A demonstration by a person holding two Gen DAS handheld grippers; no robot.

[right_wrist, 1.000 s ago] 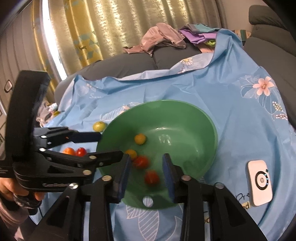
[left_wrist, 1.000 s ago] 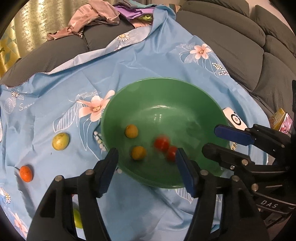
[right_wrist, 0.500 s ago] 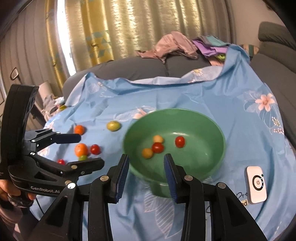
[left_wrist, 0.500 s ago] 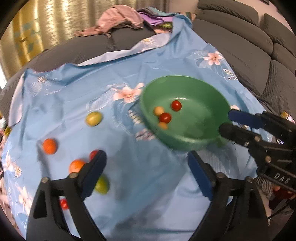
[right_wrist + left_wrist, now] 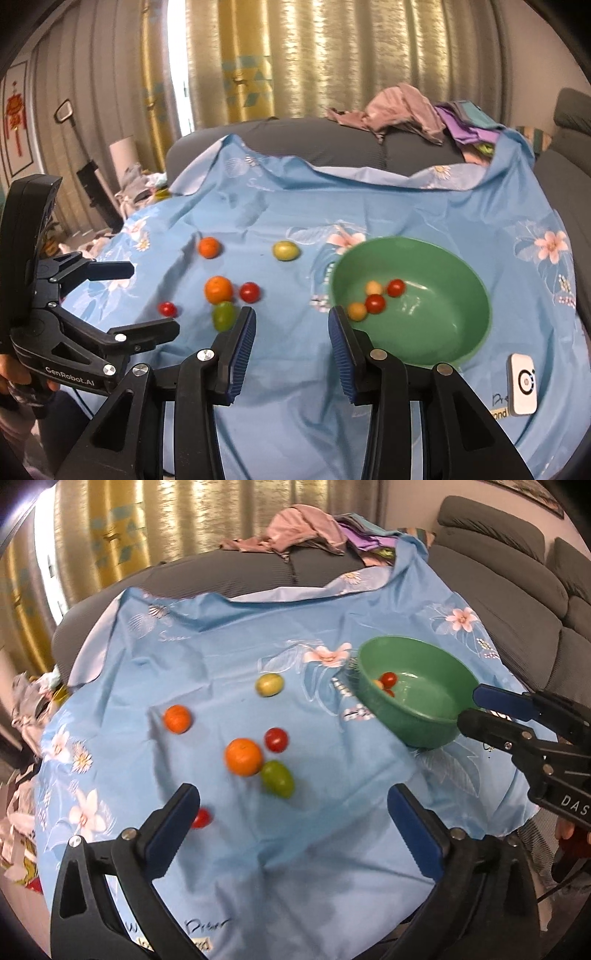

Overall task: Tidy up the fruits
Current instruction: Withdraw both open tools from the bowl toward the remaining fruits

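A green bowl (image 5: 443, 332) (image 5: 417, 720) on the blue flowered cloth holds several small red and yellow fruits (image 5: 376, 303). Loose on the cloth to its left lie two oranges (image 5: 243, 757) (image 5: 177, 719), a green fruit (image 5: 277, 779), a yellow-green fruit (image 5: 270, 684) and two red tomatoes (image 5: 276, 739) (image 5: 201, 818). My left gripper (image 5: 291, 819) is open wide and empty, above the cloth just short of the loose fruits. My right gripper (image 5: 291, 332) is open and empty, between the green fruit (image 5: 223, 315) and the bowl.
A white device (image 5: 522, 384) lies on the cloth right of the bowl. A pile of clothes (image 5: 406, 110) sits on the grey sofa behind. Curtains hang at the back. Clutter lies on the floor at the left (image 5: 26, 701).
Both grippers have pulled back and away from the bowl and swung left toward the loose fruits. The left gripper has opened wider. The fruits in the bowl have settled.
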